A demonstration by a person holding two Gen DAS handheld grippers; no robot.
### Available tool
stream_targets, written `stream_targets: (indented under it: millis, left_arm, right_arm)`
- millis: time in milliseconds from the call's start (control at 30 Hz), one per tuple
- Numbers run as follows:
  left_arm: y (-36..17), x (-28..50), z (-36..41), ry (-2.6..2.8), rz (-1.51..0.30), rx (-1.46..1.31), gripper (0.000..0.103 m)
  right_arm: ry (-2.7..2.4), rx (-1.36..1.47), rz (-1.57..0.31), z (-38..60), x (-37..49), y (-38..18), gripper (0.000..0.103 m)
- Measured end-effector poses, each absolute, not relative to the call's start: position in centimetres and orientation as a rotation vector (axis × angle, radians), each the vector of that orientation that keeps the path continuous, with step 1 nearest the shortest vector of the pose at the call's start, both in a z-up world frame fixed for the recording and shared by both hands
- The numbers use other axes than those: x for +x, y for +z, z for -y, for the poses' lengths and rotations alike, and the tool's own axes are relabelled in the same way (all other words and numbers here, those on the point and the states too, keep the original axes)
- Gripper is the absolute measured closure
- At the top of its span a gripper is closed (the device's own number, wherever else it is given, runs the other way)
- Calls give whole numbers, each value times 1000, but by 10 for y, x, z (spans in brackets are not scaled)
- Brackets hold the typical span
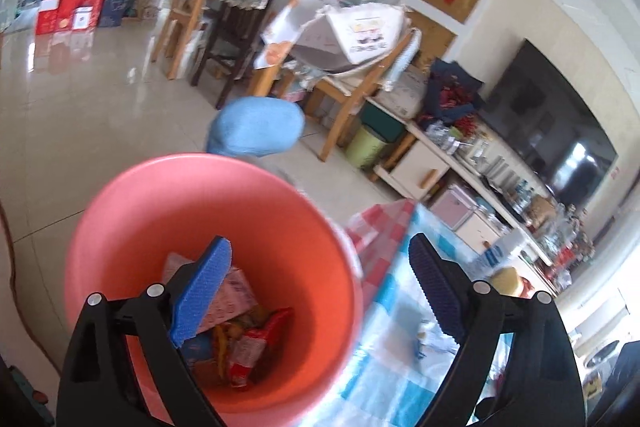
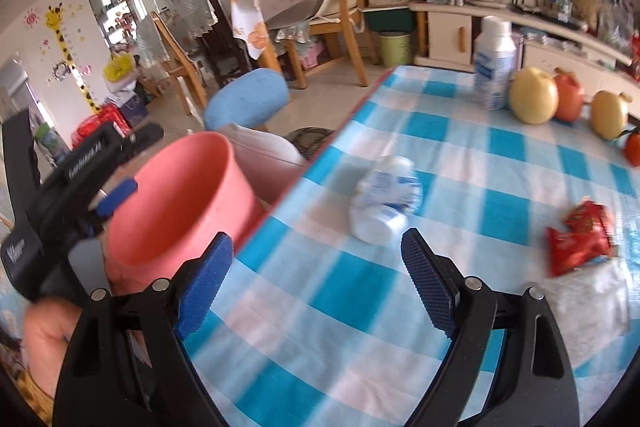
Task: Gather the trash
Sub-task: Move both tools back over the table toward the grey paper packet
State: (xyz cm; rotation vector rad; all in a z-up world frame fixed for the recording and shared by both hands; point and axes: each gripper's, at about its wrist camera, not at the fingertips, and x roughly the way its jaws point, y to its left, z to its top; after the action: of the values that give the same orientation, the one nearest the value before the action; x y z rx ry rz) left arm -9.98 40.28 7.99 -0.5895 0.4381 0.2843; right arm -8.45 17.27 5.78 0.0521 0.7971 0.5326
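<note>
Worktop [image 2: 460, 155] beside pink bin [image 2: 180, 195] carries crushed bottle [image 2: 384, 203], red wrapper [image 2: 580, 239]; bin holds wrappers [image 1: 244, 347]. Both hand-held grippers released, empty.

We are in a lived-in family home, dining chairs [image 1: 192, 15] draped with cloths, television [image 1: 548, 131] over a cluttered low cabinet [image 2: 448, 35], giraffe height chart [image 2: 68, 55] on the wall, checked tablecloth [image 2: 460, 195], fruit [image 2: 534, 95] on the table.

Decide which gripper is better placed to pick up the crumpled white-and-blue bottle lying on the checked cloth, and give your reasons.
Right. The right gripper is open and aimed at the crumpled bottle, just ahead of its fingertips. The left gripper hangs open over the pink bin, off the table's edge.
</note>
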Motion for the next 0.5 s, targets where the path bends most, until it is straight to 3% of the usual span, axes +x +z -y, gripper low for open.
stream_targets:
  millis: [133,500]
  left_arm:
    - [83,-92,-381,233,-455,-531,8]
    - [96,-92,-325,138,-430,-399,8]
  right_arm:
    - [488,-6,-759,-153,-99,62,10]
    - [445,-105,-690,-116,-129,71,10]
